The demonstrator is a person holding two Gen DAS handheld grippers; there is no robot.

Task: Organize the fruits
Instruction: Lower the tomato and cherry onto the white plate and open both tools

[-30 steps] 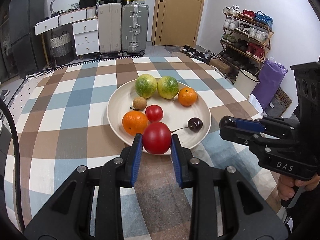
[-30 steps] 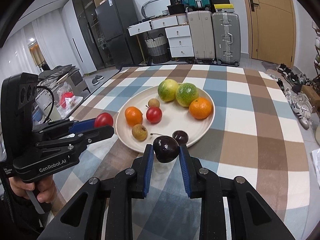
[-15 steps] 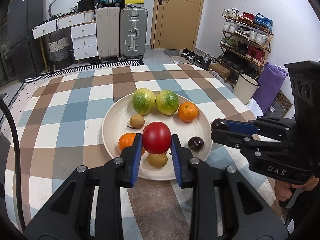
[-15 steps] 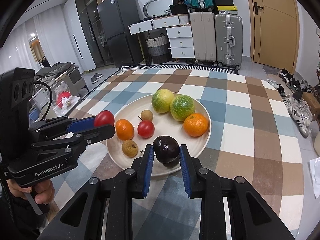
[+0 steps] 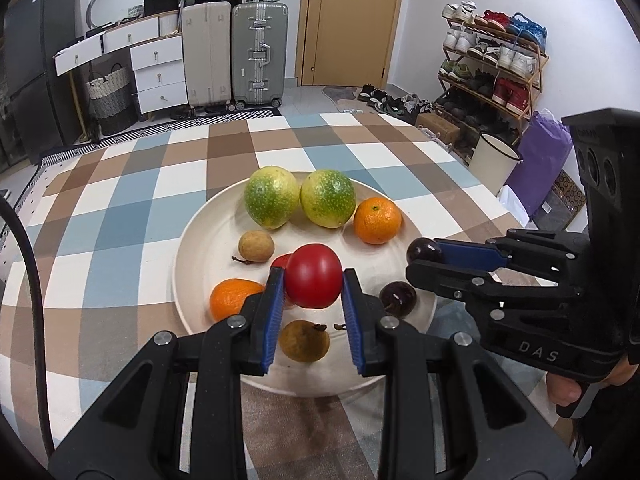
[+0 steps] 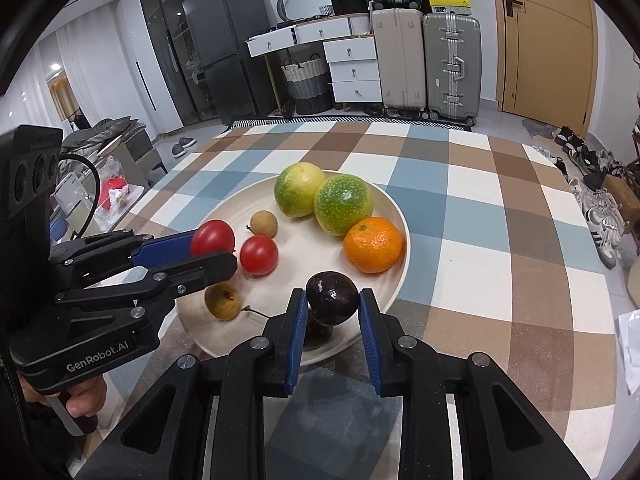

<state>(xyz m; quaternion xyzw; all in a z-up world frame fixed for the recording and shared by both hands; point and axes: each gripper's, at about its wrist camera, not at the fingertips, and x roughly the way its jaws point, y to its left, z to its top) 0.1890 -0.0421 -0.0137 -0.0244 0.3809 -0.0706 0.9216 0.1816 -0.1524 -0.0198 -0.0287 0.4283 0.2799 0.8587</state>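
Note:
A cream plate [image 5: 208, 236] [image 6: 394, 216] on the checked tablecloth holds two green-yellow fruits [image 5: 272, 197], two oranges [image 5: 377, 220], two longans [image 5: 256, 245], a small tomato [image 6: 259, 255] and a dark cherry [image 5: 398, 298]. My left gripper [image 5: 313, 282] is shut on a red tomato [image 5: 313, 281] and holds it above the plate's near part. My right gripper [image 6: 333, 304] is shut on a dark plum [image 6: 332, 298] above the plate's near rim. Each gripper shows in the other's view, the left gripper in the right wrist view [image 6: 208, 248] and the right gripper in the left wrist view [image 5: 426, 258].
The checked table [image 5: 120, 208] spreads around the plate. Suitcases [image 5: 260, 52], white drawers [image 5: 160, 72] and a door stand beyond its far edge. A shoe rack [image 5: 492, 72] and a white bin [image 5: 494, 164] stand to the right.
Both grippers have moved forward over the plate with their fruits still held. The tomato and the plum now hang over the plate's near half.

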